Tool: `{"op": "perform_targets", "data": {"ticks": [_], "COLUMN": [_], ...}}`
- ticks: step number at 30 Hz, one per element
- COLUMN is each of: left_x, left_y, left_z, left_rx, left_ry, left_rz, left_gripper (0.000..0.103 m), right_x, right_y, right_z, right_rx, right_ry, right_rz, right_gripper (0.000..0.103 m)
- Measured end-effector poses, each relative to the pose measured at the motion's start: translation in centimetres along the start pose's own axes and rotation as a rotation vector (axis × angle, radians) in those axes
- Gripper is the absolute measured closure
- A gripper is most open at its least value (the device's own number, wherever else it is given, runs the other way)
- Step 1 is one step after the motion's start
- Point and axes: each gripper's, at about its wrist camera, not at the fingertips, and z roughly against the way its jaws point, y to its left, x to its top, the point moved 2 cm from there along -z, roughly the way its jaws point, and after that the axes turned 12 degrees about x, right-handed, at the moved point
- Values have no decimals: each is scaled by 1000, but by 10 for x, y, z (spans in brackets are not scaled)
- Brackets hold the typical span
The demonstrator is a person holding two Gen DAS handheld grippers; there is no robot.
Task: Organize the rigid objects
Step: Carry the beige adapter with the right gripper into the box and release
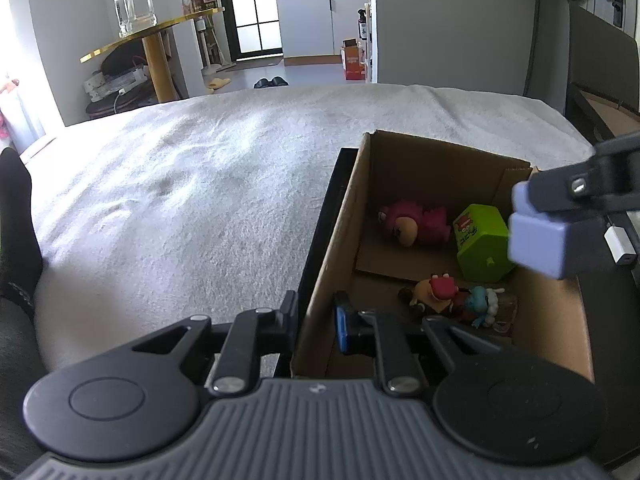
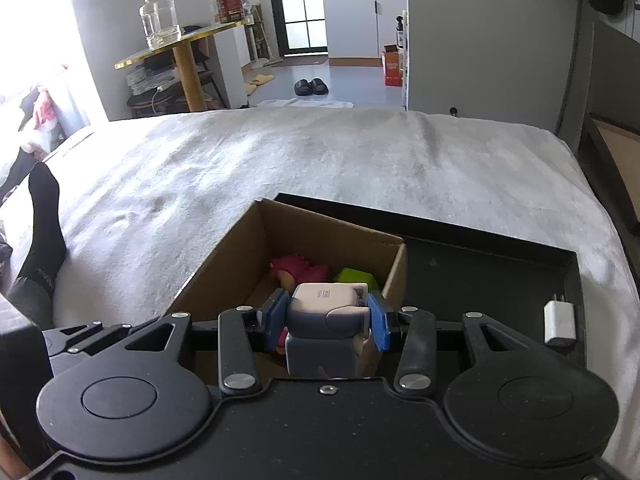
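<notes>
Right tongs (image 2: 327, 322) gripped grey cube toy (image 2: 325, 320) over cardboard box (image 2: 224, 264); should lower before releasing; left tongs (image 1: 316, 320) clamped box wall.

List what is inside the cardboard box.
Inside the cardboard box: a pink plush toy, a green block and small figurines. The right tongs, holding a grey-and-white charger over it, hide part of the floor.
</notes>
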Motion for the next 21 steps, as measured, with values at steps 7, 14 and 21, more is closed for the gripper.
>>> {"op": "perform_targets", "data": {"ticks": [7, 14, 21], "left_x": [0, 1, 2], "left_y": [3, 3, 0], "left_z": [-1, -1, -1], "left_rx": [-14, -22, -12], "left_ry": [5, 7, 7], "left_rz": [14, 18, 2], "left_gripper": [85, 85, 85], "right_x": [-11, -26, -33], "right_y": [9, 6, 14], "right_z": [-20, -32, -29], "right_rx": [9, -5, -28], "right_ry": [50, 116, 134], "right_rz": [-2, 13, 119], "right_gripper": [61, 60, 61]}}
